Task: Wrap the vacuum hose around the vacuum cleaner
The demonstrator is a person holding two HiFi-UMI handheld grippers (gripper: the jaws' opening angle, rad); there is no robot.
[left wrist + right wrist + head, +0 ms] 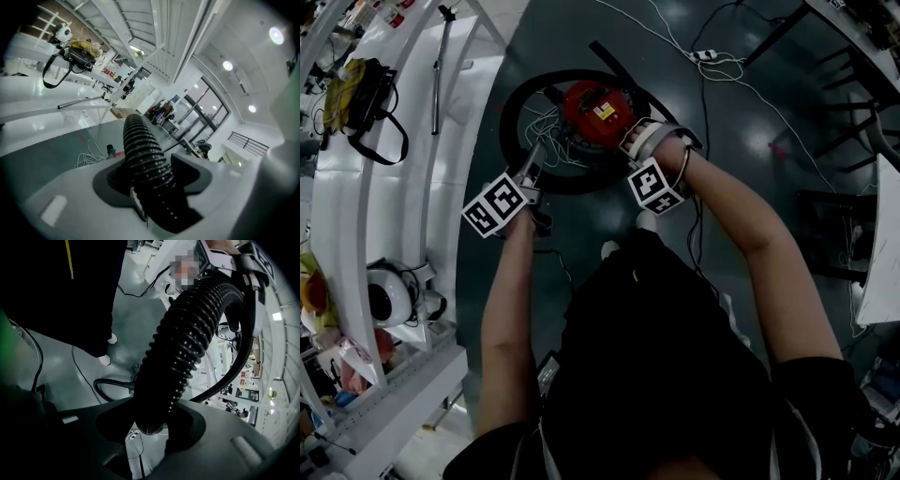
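Note:
The vacuum cleaner (598, 111) has a red top and stands on the dark floor ahead of me. Its ribbed black hose (517, 108) curves around it in a ring. My left gripper (534, 167) is at the ring's near left. In the left gripper view the hose (145, 159) lies loose between its open jaws. My right gripper (639, 136) sits at the vacuum's right side and points steeply down. It is shut on a stretch of hose (183, 357) that arches up and away from it.
White curved tables (478, 103) run along the left, carrying a black-and-yellow bag (356, 94) and a metal tube (439, 70). A white cord (546, 127) is bundled beside the vacuum. Loose white cables (722, 66) cross the floor behind it. Dark furniture frames (844, 122) stand at the right.

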